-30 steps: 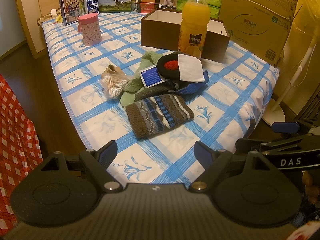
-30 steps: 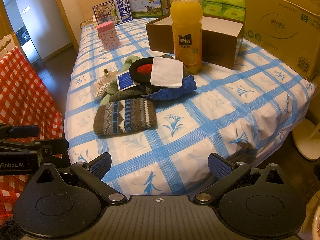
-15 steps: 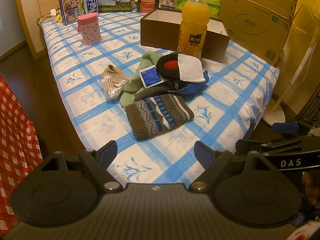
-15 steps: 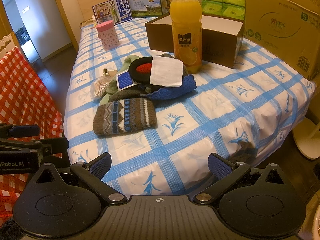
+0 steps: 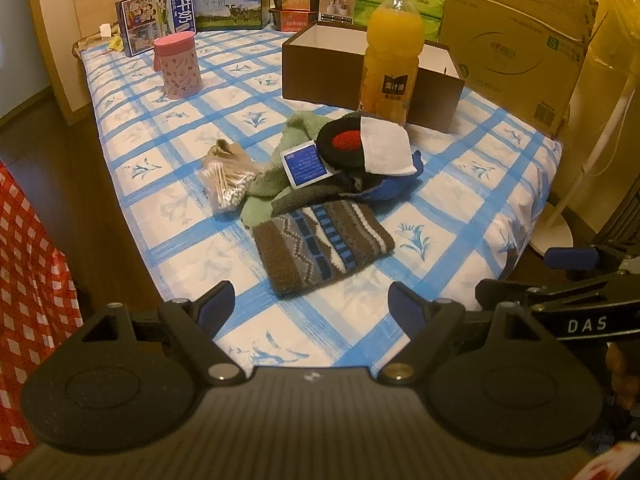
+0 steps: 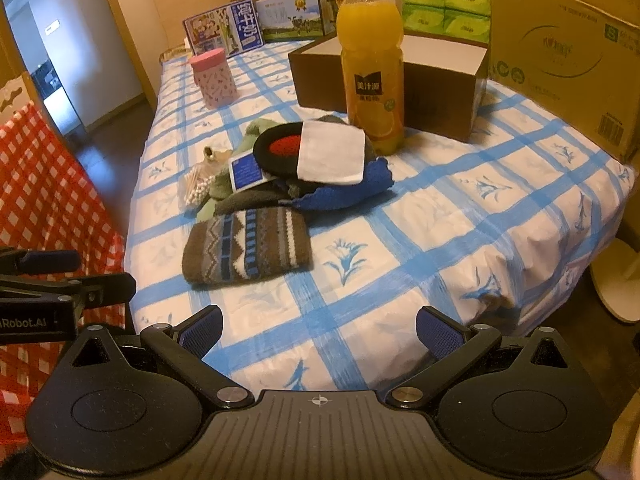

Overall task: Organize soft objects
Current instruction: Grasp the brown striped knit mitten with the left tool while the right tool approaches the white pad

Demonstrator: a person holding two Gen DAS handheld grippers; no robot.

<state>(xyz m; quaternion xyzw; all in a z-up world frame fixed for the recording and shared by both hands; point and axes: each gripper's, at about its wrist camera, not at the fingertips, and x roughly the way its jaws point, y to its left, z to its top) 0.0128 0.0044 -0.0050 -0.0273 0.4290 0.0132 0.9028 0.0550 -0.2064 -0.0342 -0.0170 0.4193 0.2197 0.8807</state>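
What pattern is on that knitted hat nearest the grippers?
Brown with blue and white zigzag stripes on the knitted hat; clearest in the left wrist view.

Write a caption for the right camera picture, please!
Open right gripper faces a striped knit hat on the blue-checked table.

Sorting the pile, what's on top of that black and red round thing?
A white cloth drapes over the black-and-red piece's right side. How much of the piece lies beneath is hidden.
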